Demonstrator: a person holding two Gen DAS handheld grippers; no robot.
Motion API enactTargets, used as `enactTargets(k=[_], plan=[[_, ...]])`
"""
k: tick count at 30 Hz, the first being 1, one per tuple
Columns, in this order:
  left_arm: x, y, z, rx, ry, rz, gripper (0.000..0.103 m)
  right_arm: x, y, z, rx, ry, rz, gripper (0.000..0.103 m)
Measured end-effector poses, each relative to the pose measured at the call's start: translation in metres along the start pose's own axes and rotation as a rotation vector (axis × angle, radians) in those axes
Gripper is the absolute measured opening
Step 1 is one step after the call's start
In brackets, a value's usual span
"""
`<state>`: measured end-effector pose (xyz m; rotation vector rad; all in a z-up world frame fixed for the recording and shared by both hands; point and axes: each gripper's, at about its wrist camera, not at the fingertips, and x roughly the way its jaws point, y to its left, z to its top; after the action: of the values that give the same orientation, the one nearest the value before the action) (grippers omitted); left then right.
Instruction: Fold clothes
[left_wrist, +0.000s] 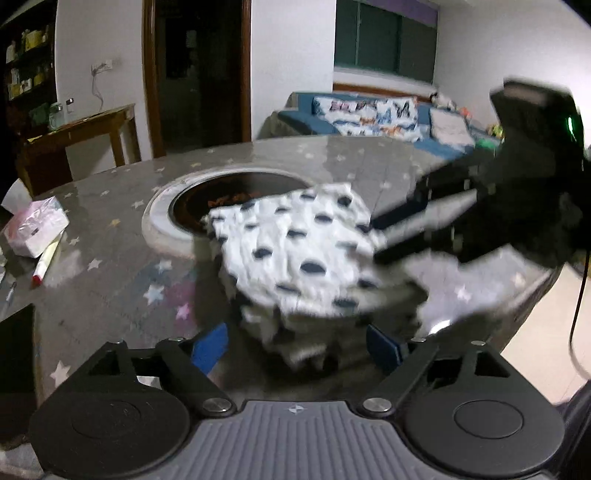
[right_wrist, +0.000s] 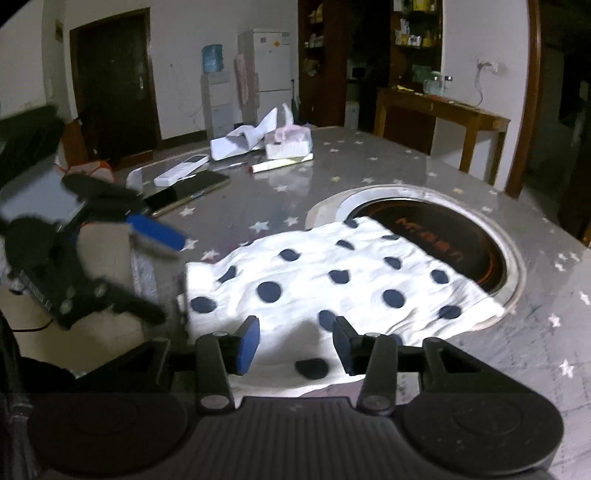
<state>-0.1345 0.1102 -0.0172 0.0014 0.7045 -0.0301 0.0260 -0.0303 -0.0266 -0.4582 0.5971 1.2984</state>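
Observation:
A white garment with dark blue dots (right_wrist: 332, 280) lies folded on the grey star-patterned table (right_wrist: 258, 199), partly over the round inset hob (right_wrist: 443, 236). In the left wrist view the garment (left_wrist: 295, 254) is blurred. My left gripper (left_wrist: 295, 347) is open, its blue pads either side of the garment's near edge, not closed on it. It also shows in the right wrist view (right_wrist: 147, 266), open at the left. My right gripper (right_wrist: 291, 343) is open just above the garment's near edge. In the left wrist view it (left_wrist: 376, 240) sits at the cloth's right edge.
A tissue pack (left_wrist: 33, 229) and a pen (left_wrist: 46, 262) lie at the table's left. In the right wrist view a phone (right_wrist: 188, 190), a remote (right_wrist: 181, 170), papers (right_wrist: 243, 142) and the tissue pack (right_wrist: 288, 142) lie at the far side. A sofa (left_wrist: 369, 118) stands beyond.

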Motion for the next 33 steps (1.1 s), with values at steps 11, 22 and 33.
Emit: enactTargets(k=[11,22,33], plan=[[0.029,0.002,-0.009,0.002,0.06,0.082,0.085,-0.003,0.007,0.003,-0.031,0.013,0.002,0.046],[0.043,0.031,0.004,-0.036,0.027,0.188,0.084,-0.004,0.035,0.004,-0.166,0.019,0.038,0.05],[0.052,0.066,0.012,-0.129,0.04,0.203,0.083,0.017,0.051,0.004,-0.351,0.059,-0.01,0.055]])
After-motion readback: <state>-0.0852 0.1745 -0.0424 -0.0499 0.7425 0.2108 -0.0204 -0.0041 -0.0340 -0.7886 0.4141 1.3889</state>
